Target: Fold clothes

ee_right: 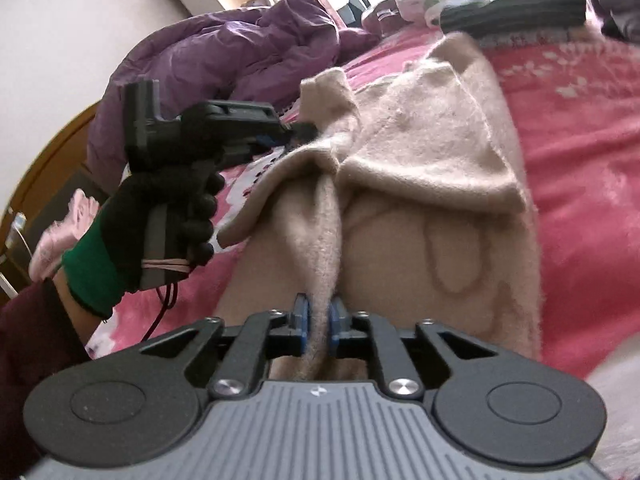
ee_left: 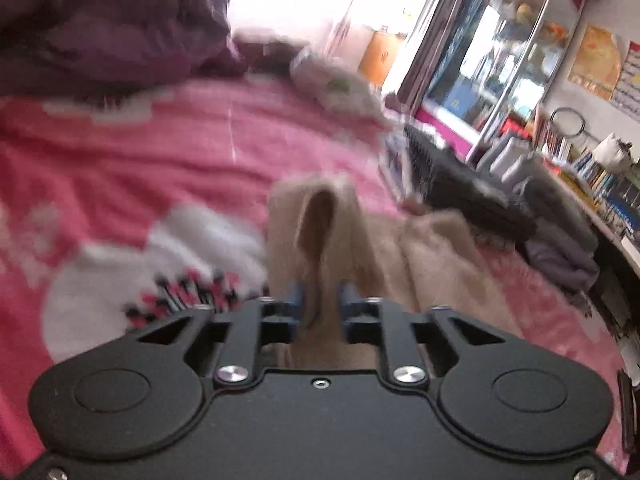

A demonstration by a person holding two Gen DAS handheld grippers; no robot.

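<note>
1. The beige fleece garment [ee_right: 432, 184] lies on the bed over a pink patterned bedspread [ee_right: 580, 160], partly lifted and bunched, with a flap doubled over its middle.
2. Risk, as I judge it: each grip takes only a narrow pinch of thick, fuzzy fabric, so a quick or uneven pull could let the fleece slide out of one pair of fingers and drop the fold askew.
3. A second risk: the two grippers hold different parts of the cloth at different heights, so the layers could twist or bunch rather than land flat. The left wrist view is blurred by motion, which hints at speed.
4. A third: the dark folded clothes [ee_right: 516, 10] and the purple quilt [ee_right: 240, 52] lie near the far end of the garment, so a wide swing could drag the fleece onto them.
5. The left gripper [ee_left: 321, 296] has its blue-padded fingers nearly together, clamped on a raised ridge of the fleece that loops up in front of them. In the right wrist view it grips a lifted edge, held in a black-gloved hand [ee_right: 176, 216].
6. The right gripper [ee_right: 319, 316] likewise has its fingers closed to a narrow gap, pinching a vertical pleat of the same garment at its near end.
</note>
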